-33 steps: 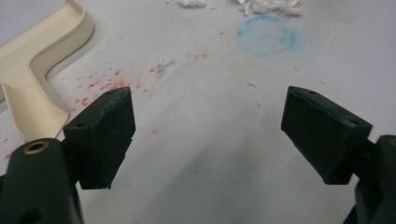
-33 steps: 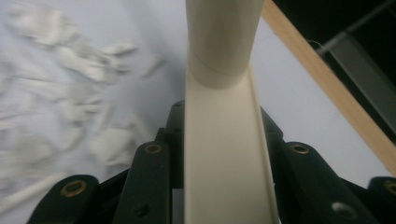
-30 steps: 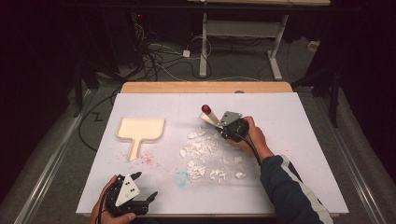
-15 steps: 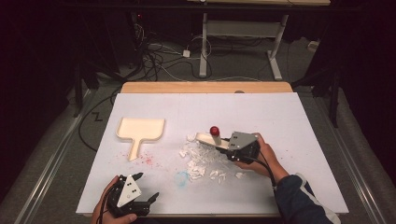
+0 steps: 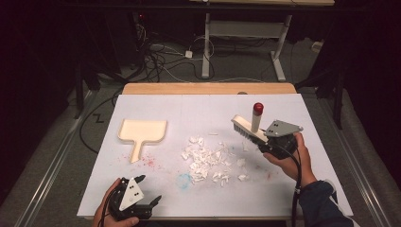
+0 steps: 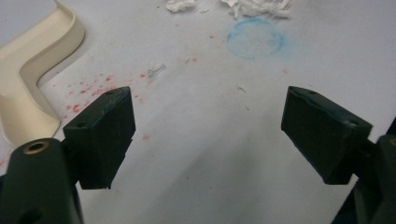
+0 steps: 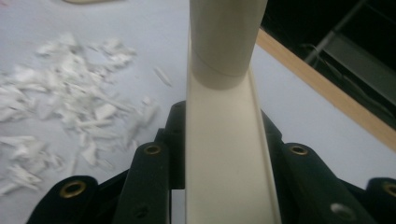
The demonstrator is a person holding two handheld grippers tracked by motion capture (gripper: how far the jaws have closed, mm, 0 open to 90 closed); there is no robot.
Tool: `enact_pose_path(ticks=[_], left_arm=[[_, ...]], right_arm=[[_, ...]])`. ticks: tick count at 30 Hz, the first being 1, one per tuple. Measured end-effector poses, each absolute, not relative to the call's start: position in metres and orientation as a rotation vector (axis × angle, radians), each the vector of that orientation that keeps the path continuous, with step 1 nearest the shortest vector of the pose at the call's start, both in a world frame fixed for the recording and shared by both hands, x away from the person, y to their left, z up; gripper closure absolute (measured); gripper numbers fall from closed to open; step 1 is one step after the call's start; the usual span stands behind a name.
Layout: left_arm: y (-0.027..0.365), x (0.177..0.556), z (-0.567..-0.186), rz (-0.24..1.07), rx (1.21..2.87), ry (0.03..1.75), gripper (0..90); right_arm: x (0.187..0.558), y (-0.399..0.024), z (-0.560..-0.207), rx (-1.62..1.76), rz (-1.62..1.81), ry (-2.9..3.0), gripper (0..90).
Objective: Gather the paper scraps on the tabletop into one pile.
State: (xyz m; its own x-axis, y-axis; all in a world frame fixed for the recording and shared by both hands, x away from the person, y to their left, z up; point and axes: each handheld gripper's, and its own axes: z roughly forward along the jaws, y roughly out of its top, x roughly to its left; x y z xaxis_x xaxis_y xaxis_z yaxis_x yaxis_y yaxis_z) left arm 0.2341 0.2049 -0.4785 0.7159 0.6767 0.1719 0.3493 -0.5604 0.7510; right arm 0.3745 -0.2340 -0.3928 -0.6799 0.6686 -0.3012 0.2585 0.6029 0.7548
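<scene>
In the right gripper view the brush (image 7: 224, 116) runs out of frame at top and bottom, so its bristles and red handle tip are not visible there; the pads gripping it are hidden behind its cream back. The paper scraps (image 7: 60, 112) are blurred and cut off at the left edge. In the left gripper view the dustpan (image 6: 32, 60) is cropped at the left and top edges. In the high view the left gripper (image 5: 137, 201) sits at the bottom edge, with the hand partly cut off. The person's right sleeve (image 5: 321, 208) leaves the frame likewise.
</scene>
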Motion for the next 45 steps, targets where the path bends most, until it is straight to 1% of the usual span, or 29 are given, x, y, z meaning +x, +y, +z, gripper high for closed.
enact_pose_path(ticks=[1,2,3,4,7,9,11,13,18,20,21,24,27,32,33,35,36,39,42,43,45], left_arm=[[0.204,0.235,-0.479,0.586,2.202,0.775,16.8],[0.204,0.235,-0.479,0.583,2.204,0.774,16.8],[0.204,0.235,-0.479,0.582,2.207,0.774,16.7],[0.204,0.236,-0.479,0.592,2.210,0.763,16.7],[0.202,0.236,-0.480,0.573,2.226,0.766,17.2],[0.201,0.236,-0.481,0.575,2.235,0.758,17.5],[0.200,0.236,-0.481,0.585,2.238,0.745,17.5],[0.200,0.236,-0.481,0.584,2.238,0.746,17.5],[0.203,0.235,-0.480,0.578,2.223,0.762,17.5],[0.204,0.236,-0.479,0.593,2.221,0.755,17.5],[0.204,0.235,-0.480,0.580,2.222,0.765,17.6],[0.204,0.234,-0.480,0.581,2.225,0.762,17.5],[0.205,0.234,-0.479,0.595,2.225,0.752,17.6],[0.205,0.234,-0.478,0.590,2.222,0.762,17.5],[0.204,0.234,-0.478,0.591,2.223,0.761,17.5],[0.205,0.234,-0.478,0.605,2.226,0.749,17.6],[0.204,0.234,-0.478,0.592,2.227,0.758,17.5],[0.204,0.234,-0.479,0.595,2.234,0.755,17.5],[0.204,0.235,-0.478,0.595,2.234,0.755,17.5],[0.204,0.235,-0.478,0.595,2.235,0.754,17.5],[0.203,0.235,-0.478,0.609,2.233,0.742,17.5]], right_arm=[[0.379,-0.237,-0.401,0.793,0.885,2.232,68.0],[0.379,-0.237,-0.401,0.793,0.885,2.232,68.0],[0.386,-0.240,-0.410,0.862,0.842,2.207,68.0],[0.386,-0.240,-0.410,0.862,0.842,2.207,68.0],[0.393,-0.235,-0.431,0.931,0.729,2.191,67.9],[0.392,-0.233,-0.434,0.939,0.741,2.195,68.0],[0.389,-0.222,-0.439,0.935,0.740,2.203,67.8],[0.381,-0.201,-0.445,0.904,0.750,2.229,67.2],[0.368,-0.178,-0.445,0.860,0.858,2.287,66.2],[0.362,-0.170,-0.440,0.828,0.905,2.290,67.1],[0.356,-0.168,-0.433,0.820,0.958,2.288,67.9],[0.353,-0.169,-0.423,0.805,1.005,2.287,67.9],[0.346,-0.180,-0.401,0.807,1.094,2.240,67.9],[0.343,-0.196,-0.393,0.844,1.119,2.201,67.8],[0.343,-0.204,-0.395,0.886,1.114,2.180,67.8],[0.344,-0.209,-0.397,0.900,1.105,2.181,67.8],[0.345,-0.213,-0.399,0.917,1.088,2.176,67.9],[0.346,-0.224,-0.414,0.970,0.950,2.156,67.9],[0.345,-0.226,-0.423,0.983,0.888,2.163,67.9],[0.343,-0.224,-0.431,1.002,0.869,2.180,67.9],[0.339,-0.217,-0.435,0.981,0.872,2.207,67.8]])
